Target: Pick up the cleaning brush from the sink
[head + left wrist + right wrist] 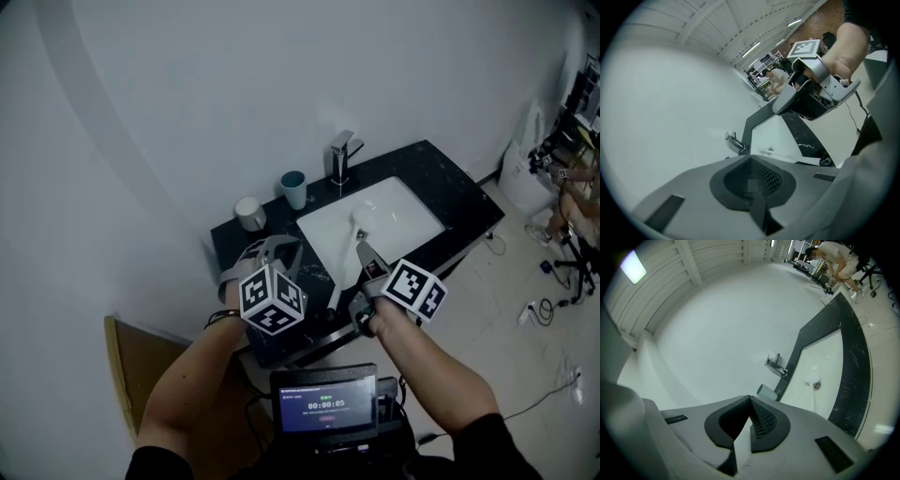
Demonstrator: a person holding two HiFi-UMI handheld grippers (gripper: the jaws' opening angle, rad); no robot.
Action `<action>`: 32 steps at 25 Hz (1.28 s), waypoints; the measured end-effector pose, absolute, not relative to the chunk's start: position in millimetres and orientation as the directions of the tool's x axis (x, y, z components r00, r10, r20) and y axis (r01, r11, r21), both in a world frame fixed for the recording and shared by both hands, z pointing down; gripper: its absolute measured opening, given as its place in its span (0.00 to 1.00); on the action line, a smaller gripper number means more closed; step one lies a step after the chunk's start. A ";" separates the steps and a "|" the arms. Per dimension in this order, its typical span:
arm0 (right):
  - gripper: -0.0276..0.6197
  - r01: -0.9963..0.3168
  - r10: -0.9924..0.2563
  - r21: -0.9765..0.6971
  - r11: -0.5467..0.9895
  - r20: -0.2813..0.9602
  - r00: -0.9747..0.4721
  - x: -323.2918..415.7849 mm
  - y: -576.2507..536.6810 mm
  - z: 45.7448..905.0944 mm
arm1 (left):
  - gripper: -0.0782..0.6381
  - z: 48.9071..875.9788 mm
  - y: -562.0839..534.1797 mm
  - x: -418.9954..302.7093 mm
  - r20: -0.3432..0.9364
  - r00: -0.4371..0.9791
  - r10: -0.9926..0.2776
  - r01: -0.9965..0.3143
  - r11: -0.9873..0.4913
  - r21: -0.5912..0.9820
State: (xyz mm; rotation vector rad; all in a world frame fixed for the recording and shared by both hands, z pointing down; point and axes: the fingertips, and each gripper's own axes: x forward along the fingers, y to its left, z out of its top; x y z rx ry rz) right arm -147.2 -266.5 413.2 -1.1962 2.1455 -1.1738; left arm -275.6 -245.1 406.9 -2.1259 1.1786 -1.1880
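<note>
While near the sink [330, 242], left tongs [751, 158] and right tongs [750, 398] both closed, empty

In head view the cleaning brush [366, 208] is too small and pale vs. the white sink [323, 239] to tell its bristles, and its lower end is hidden behind the right gripper [360, 246]. The person [577, 192] at the right edge is cut off. The screen [325, 405] text is too small to read.

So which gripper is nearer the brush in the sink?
Right. The right gripper is over the near edge of the sink, beside the brush; the left gripper is over the counter left of it.
</note>
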 end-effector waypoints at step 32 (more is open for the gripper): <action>0.32 -0.853 -0.501 -0.521 0.032 0.730 -0.465 -185.8 -433.1 592.9 | 0.13 532.8 -424.4 -358.8 0.807 0.279 -0.520 -0.916 -0.396 0.062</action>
